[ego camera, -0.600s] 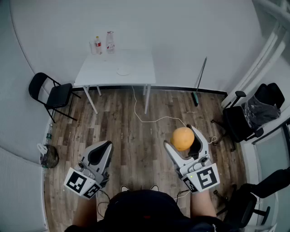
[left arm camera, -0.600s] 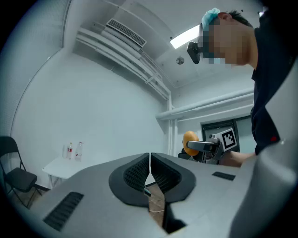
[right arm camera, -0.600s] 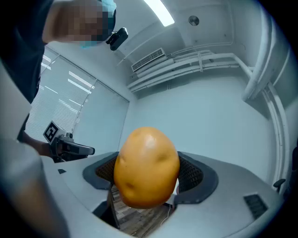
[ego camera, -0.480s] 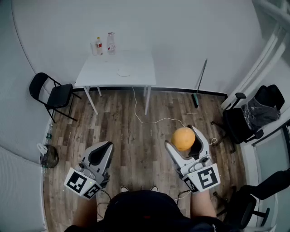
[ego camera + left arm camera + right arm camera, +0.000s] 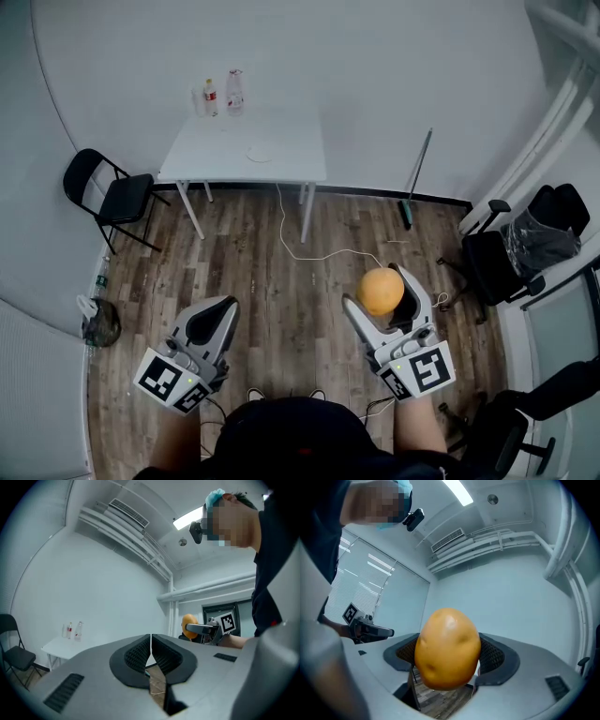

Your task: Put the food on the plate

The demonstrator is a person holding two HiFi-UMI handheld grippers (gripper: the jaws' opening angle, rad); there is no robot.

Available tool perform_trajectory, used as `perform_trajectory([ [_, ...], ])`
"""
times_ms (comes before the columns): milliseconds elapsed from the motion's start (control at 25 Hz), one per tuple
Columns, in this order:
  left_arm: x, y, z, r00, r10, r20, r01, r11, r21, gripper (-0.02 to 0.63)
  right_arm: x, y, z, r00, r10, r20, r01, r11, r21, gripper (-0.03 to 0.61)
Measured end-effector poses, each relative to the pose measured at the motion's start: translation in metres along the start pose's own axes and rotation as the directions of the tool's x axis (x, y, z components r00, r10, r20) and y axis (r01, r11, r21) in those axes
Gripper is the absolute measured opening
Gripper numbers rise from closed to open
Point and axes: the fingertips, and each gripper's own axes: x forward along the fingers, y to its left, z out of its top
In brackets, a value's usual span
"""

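Currently the right gripper [image 5: 375, 290] is clamped on the potato [image 5: 447, 648], a smooth yellow-orange piece seated between its 2 ribbed pads, with the jaws standing wide around it. The potato is held in the air above the wooden floor [image 5: 281, 300], well apart from the table [image 5: 286, 167].

The left gripper [image 5: 150, 649] holds nothing; its 2 pads meet along a thin line, jaws together. It hangs level with the right one, at the person's other side.

The plate [image 5: 258, 153] lies on the white table against the far wall, and whether it carries anything is too small to tell. 2 bottles [image 5: 222, 94] stand upright at the table's back left corner, just beside each other.

A black folding chair [image 5: 108, 195] stands left of the table. A white cable [image 5: 314, 251] trails from under the table across the floor.
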Motion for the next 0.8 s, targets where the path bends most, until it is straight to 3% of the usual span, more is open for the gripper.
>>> perform_trajectory([
  [280,-0.01,0.018,0.002,1.0,0.004,-0.013,-0.004,1.0,0.011,0.031,0.018,0.002,0.003,0.999,-0.001,0.04,-0.003,0.993,0.115,0.382],
  [600,-0.045,0.06,-0.012,1.0,-0.003,-0.031,0.004,1.0,0.03,0.031,0.049,0.044,-0.015,1.0,-0.021,0.022,0.018,0.993,0.117,0.382],
  [800,-0.057,0.086,-0.02,0.998,-0.016,-0.054,0.018,1.0,0.025,0.031,0.068,0.061,-0.03,1.0,-0.028,0.001,0.027,0.986,0.165,0.382],
])
